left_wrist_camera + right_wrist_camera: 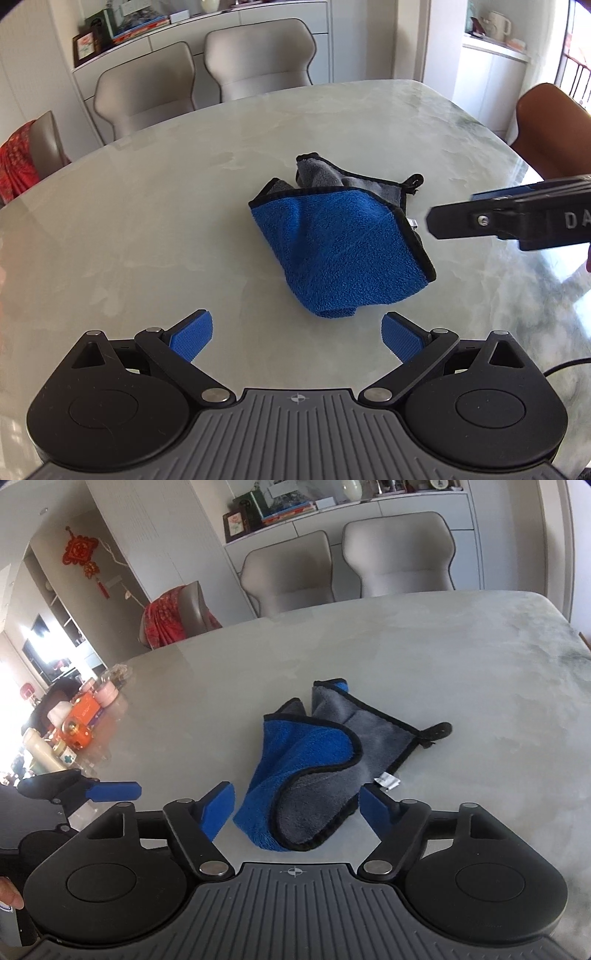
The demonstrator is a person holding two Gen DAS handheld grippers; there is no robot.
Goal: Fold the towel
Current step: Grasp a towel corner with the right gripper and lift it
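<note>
A blue and grey towel (pixel 340 240) with black trim lies crumpled on the marble table (pixel 147 221), partly folded over itself, its hanging loop (pixel 413 181) at the far right. My left gripper (pixel 297 338) is open and empty, just short of the towel's near edge. My right gripper (pixel 297 806) is open, its fingers standing either side of the towel's (pixel 314 775) near corner, above it. The right gripper's side (pixel 509 221) shows right of the towel in the left wrist view. One left fingertip (pixel 114 791) shows at the left in the right wrist view.
Two beige chairs (pixel 207 74) stand at the table's far side, a brown chair (pixel 546 129) at the right. A chair with red cloth (pixel 173 620) and several bottles and jars (pixel 74 723) are at the table's left end.
</note>
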